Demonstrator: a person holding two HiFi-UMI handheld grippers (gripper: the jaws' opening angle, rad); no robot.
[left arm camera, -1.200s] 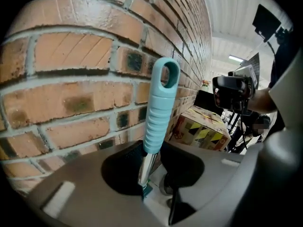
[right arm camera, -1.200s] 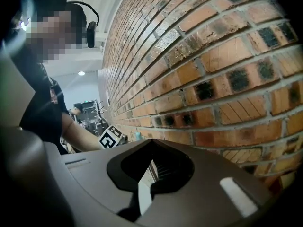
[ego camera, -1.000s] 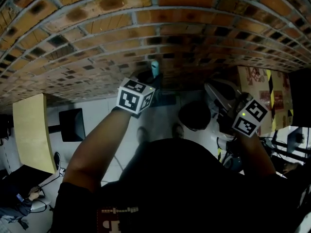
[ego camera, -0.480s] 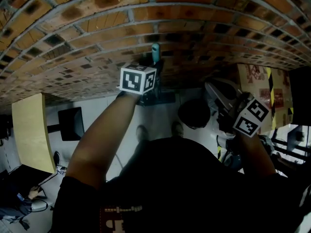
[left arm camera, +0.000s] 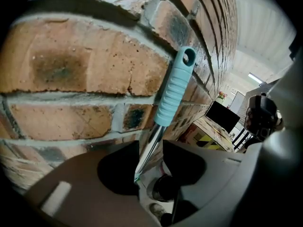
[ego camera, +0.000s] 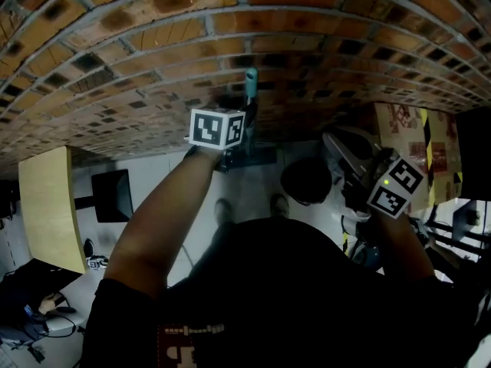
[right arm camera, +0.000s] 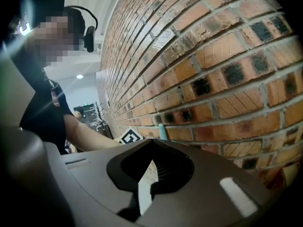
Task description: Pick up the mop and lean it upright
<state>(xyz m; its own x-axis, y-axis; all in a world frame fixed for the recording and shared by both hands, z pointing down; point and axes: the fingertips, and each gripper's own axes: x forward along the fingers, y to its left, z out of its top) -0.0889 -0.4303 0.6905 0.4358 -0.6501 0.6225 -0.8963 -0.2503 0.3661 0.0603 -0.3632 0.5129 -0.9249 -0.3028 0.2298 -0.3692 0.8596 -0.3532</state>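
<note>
Mop (left arm camera: 173,91): upright, teal grip leaning on the brick wall (left arm camera: 71,70), metal shaft passing between the left tongs (left arm camera: 150,148). We list those tongs as released: they have just been opening, with a gap beside the shaft. Right tongs (right arm camera: 151,145): clenched on nothing, well right of the mop.

Brick wall (ego camera: 153,60) ahead. Mop handle (left arm camera: 173,93) leans on it, top end against the bricks. Left tool (left arm camera: 151,157) sits just before the handle. The shaft is between its jaws, which have just been opening, with a gap on the right side. Right tool (right arm camera: 151,148) is off to the right, well apart from the handle. Cardboard box (ego camera: 410,140) far right, by the wall. Board (ego camera: 50,205) far left, standing on the floor (ego camera: 169,182).
</note>
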